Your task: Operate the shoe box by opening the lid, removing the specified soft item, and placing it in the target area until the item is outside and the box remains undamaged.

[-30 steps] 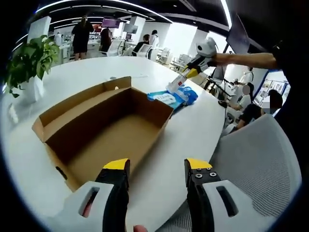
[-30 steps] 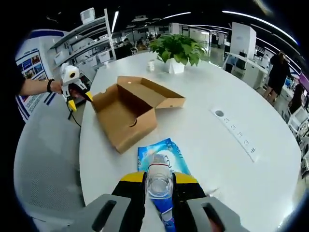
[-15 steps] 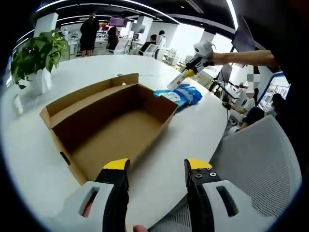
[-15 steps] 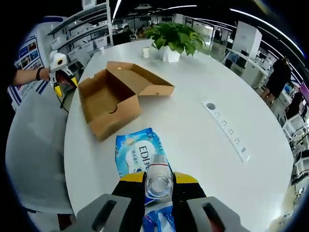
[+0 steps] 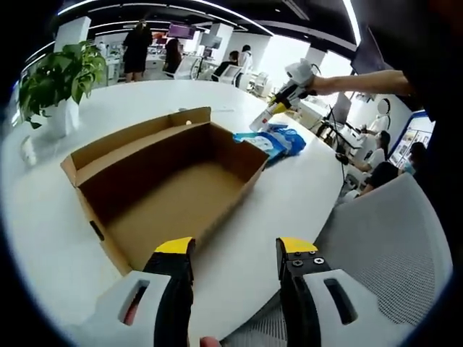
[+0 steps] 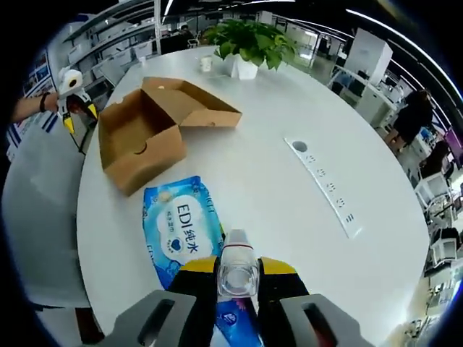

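Pinched shut, the right gripper (image 6: 237, 269) nips the near end of the blue-and-white soft wipes pack (image 6: 179, 230), lying on the round white table (image 6: 289, 217), outside the open brown cardboard shoe box (image 6: 137, 137). Left gripper (image 5: 235, 253) stands spread and empty. Placing step; next call: release. Pack's long axis runs six to twelve o'clock.

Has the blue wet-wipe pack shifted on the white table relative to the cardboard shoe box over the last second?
No. The blue wet-wipe pack lies by the same corner of the open cardboard shoe box; only the cameras moved.

brown shoe box (image 6: 137, 137), blue-white wipes pack (image 6: 181, 228)
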Demonstrator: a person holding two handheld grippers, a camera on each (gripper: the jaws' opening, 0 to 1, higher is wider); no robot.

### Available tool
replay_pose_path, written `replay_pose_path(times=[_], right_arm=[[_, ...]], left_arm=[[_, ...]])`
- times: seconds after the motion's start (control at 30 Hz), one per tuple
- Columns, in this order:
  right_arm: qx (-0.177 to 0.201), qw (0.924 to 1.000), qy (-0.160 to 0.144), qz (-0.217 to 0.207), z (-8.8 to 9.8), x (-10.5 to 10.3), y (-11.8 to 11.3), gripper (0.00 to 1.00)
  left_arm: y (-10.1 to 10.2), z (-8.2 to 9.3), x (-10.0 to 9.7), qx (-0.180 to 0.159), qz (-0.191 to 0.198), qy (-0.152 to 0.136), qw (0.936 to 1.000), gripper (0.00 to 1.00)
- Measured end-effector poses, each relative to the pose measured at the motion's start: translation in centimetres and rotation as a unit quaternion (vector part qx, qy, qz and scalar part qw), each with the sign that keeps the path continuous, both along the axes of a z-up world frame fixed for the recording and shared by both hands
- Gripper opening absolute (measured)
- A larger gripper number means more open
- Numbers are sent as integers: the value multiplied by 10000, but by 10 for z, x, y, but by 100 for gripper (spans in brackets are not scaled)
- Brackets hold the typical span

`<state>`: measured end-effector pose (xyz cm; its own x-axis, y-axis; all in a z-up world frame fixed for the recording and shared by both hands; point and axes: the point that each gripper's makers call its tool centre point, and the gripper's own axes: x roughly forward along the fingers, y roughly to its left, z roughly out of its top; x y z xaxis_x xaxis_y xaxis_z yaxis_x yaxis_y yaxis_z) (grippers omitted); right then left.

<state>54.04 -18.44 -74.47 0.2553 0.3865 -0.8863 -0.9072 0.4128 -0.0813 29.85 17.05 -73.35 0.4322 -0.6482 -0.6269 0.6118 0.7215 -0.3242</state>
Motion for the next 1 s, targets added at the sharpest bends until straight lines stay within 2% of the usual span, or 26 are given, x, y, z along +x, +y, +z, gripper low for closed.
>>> replay_pose_path(times=[0.2,0.4,1.0], right_arm=[[-282,9994,-37,179,-7,4,-2,16],[-748,9956,-81,563,-15,6,-3,16],[-1382,9826,78,1240,-26,7,-2,16]], left_arm=[[0,-2,-2,-5,22,32,10000,46],[1,-2,-2,0,43,30,10000,46],[5,-5,-8,-4,82,54,10000,46]])
